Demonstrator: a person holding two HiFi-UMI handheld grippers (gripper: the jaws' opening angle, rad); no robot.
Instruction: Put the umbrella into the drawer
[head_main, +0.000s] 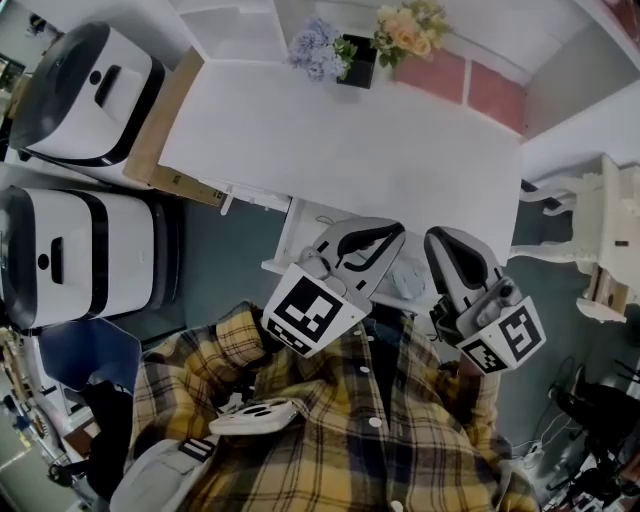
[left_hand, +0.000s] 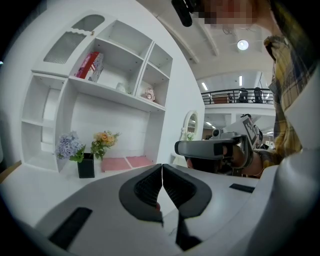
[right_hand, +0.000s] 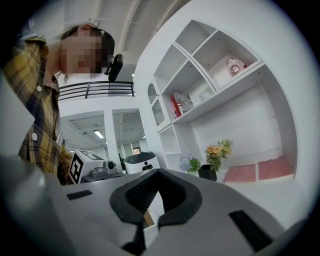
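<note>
Grey plastic jaws on the left gripper (left_hand: 162, 170) are pressed tight together, with nothing held between them. The right gripper (right_hand: 156, 173) is closed up the same way and is empty too. The person in the yellow checked shirt (head_main: 330, 420) holds both grippers close to the chest, side by side and a little apart. Both point at the front edge of the white desk (head_main: 350, 150). There are two grippers and two marker cubes, one cube (head_main: 312, 315) on the left and one cube (head_main: 510, 340) on the right. Just past the tips, under the desk edge, one white drawer (head_main: 290, 235) is pulled out. The grippers cover most of it. A pale lump (head_main: 410, 280) shows between them, and I cannot tell if it is the umbrella. At the back of the desk, one black vase (head_main: 358, 60) holds two bunches of flowers, one purple (head_main: 318, 45) and one orange (head_main: 405, 30). Two pink mats (head_main: 470, 85) lie next to it. Off to the left stand two white and black machines (head_main: 85, 95).
</note>
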